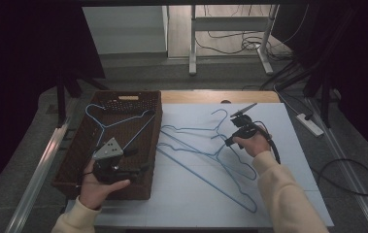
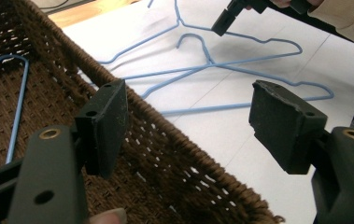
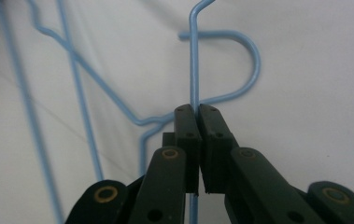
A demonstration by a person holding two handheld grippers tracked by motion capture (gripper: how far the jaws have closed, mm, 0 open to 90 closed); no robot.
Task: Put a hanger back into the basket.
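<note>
Right gripper view has the right claw [image 3: 198,112] pinched shut on a blue hanger's [image 3: 193,60] neck wire, its hook pointing away from the jaws. The basket [image 1: 145,145] (left of that hanger) sits under the empty, wide-open left claw [image 2: 188,126].

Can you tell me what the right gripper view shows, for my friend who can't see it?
The right gripper has its two black jaws pinched shut on the thin wire of a blue hanger, just below its curved hook. More blue hanger wires lie crossed on the white table behind it.
</note>
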